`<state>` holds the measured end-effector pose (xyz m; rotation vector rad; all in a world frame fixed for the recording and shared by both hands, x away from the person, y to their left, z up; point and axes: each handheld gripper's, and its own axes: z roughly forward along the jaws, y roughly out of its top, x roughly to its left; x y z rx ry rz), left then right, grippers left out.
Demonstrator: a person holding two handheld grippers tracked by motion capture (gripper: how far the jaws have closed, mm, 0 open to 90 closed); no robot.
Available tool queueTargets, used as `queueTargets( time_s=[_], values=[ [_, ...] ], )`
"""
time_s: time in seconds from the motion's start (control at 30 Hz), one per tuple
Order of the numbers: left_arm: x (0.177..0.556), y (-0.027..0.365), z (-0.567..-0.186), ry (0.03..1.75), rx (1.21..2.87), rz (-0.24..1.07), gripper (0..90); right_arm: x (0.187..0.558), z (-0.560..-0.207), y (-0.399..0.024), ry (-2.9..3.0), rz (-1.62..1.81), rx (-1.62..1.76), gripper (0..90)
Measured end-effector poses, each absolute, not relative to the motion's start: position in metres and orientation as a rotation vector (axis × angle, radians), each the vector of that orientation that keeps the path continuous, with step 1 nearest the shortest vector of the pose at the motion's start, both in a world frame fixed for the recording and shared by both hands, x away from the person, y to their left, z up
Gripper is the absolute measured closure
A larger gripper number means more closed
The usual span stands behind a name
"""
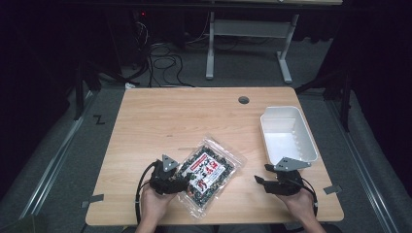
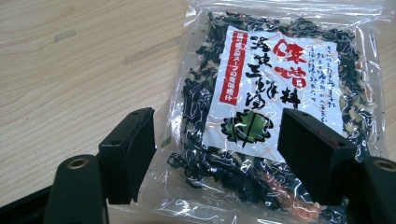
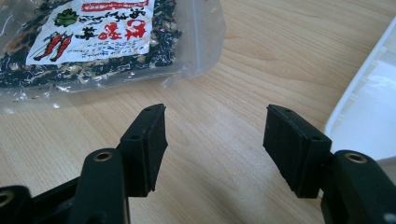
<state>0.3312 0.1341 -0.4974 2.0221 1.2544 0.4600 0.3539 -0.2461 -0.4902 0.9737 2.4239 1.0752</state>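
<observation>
Packet: a clear plastic packet of dried dark greens (image 1: 209, 174) with a white and red printed label lies flat on the wooden table (image 1: 160, 121), slantwise, near the edge where the person stands. In the left gripper view the packet (image 2: 275, 107) looks sealed and loosely filled, crinkled at its margins.

Left gripper: the left gripper (image 1: 180, 184) sits right at the packet's near-left corner. In its own view the two black jaws stand wide apart, straddling the packet's lower end, pads off the plastic as far as I can see. Nothing is pinched yet.

Right gripper: the right gripper (image 1: 261, 180) hovers to the right of the packet, apart from it, jaws spread wide over bare wood. In its view the packet (image 3: 93, 42) lies up and to the left, with nothing between the jaws.

Bin: a white plastic bin (image 1: 287, 134) stands well to the right of the packet and a little farther back, looking empty; its rim (image 3: 359, 88) shows just beside the right gripper.

Step in hand: by my reckoning, lining up for the first grasp of the packet with the left gripper.

Next move: I would judge it needs the left jaws lowered onto the packet's edge and closed on the film. The slippery plastic could slide out, so a bite on the sealed margin seems safer. The bin looks the likely place for it.
</observation>
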Motion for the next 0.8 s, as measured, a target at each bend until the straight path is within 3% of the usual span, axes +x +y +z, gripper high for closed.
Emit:
queueTargets(
  time_s=[0.8],
  values=[
    [0.3357,0.1326,-0.4922,1.284,2.038,0.441,26.7,0.3542,-0.4907,-0.2474,2.418,1.064,0.960,39.5]
  ],
)
